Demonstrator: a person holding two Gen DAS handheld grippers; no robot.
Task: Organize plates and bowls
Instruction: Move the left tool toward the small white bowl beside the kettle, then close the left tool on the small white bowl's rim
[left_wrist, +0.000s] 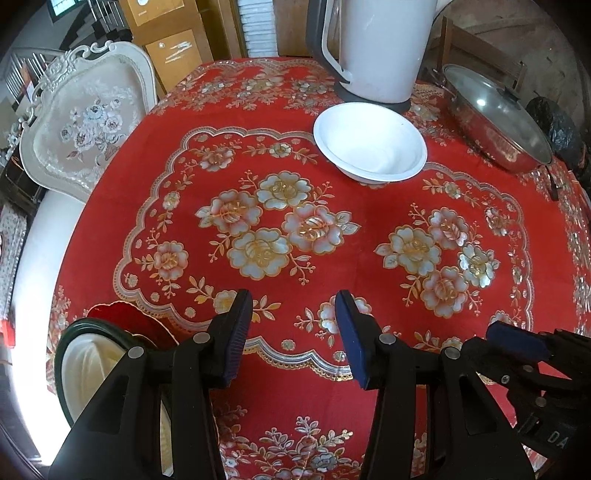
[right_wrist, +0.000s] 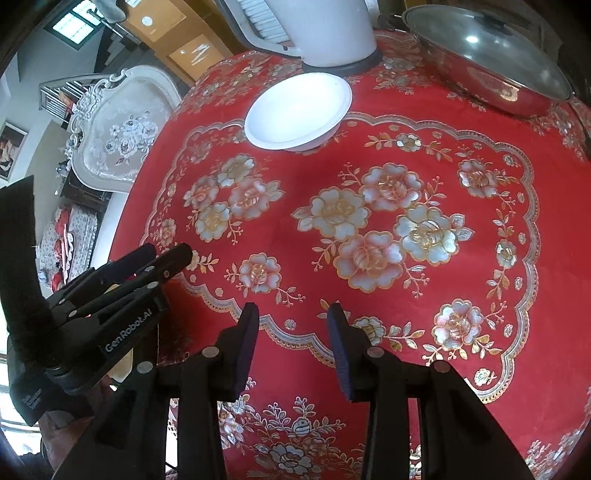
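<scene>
A white bowl (left_wrist: 370, 142) stands on the far part of the red flowered tablecloth (left_wrist: 295, 229), in front of a white jug; it also shows in the right wrist view (right_wrist: 298, 110). At the near left edge a green-rimmed cream bowl (left_wrist: 88, 354) sits on a red plate (left_wrist: 122, 314), partly hidden by my left gripper's arm. My left gripper (left_wrist: 293, 332) is open and empty above the cloth. My right gripper (right_wrist: 291, 343) is open and empty too; it shows at the lower right of the left wrist view (left_wrist: 517, 341).
A tall white jug (left_wrist: 376, 48) stands at the back. A steel pan with a glass lid (left_wrist: 498, 118) sits at the back right. A white carved chair (left_wrist: 88, 122) stands by the left table edge. Cardboard boxes (left_wrist: 166, 37) stand behind.
</scene>
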